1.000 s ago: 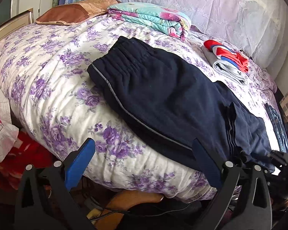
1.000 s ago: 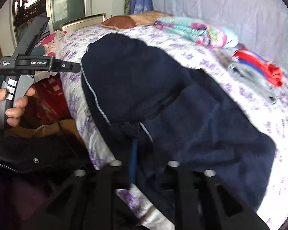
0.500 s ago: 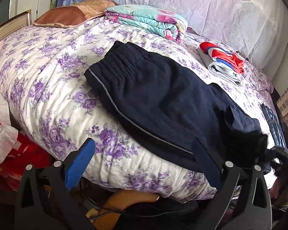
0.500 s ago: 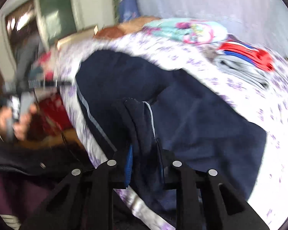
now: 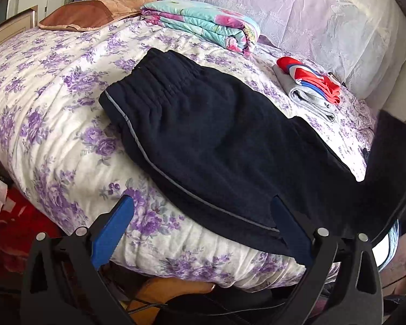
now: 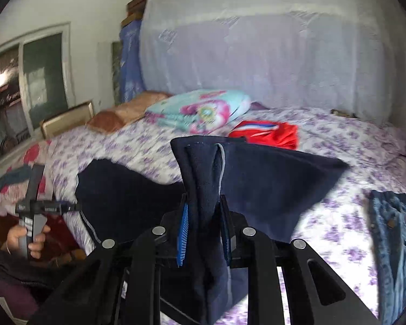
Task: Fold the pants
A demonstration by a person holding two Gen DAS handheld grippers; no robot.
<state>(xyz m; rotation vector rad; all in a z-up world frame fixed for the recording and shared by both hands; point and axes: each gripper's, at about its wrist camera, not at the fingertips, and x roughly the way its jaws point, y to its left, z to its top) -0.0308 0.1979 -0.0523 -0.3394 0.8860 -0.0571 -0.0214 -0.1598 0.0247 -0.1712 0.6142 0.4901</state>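
Dark navy pants (image 5: 219,132) with a thin grey side stripe lie across the flowered bedspread (image 5: 48,103), waistband at the far left. Their leg end (image 6: 257,178) is lifted off the bed, bunched between the blue pads of my right gripper (image 6: 204,216), which is shut on it. In the left wrist view that raised cloth (image 5: 389,162) hangs at the right edge. My left gripper (image 5: 200,224) stands open over the bed's near edge, beside the pants' striped side, with nothing between its fingers. A hand holds it in the right wrist view (image 6: 32,222).
A folded turquoise floral blanket (image 5: 203,24) and a brown pillow (image 5: 94,13) lie at the head of the bed. Folded red, blue and grey clothes (image 5: 311,86) sit to the right. Blue jeans (image 6: 395,233) lie at the bed's right edge. Red cloth (image 5: 10,222) lies below at the left.
My right gripper closed on the pants' leg end and lifted it off the bed, tilting upward. The left gripper stayed open and barely moved.
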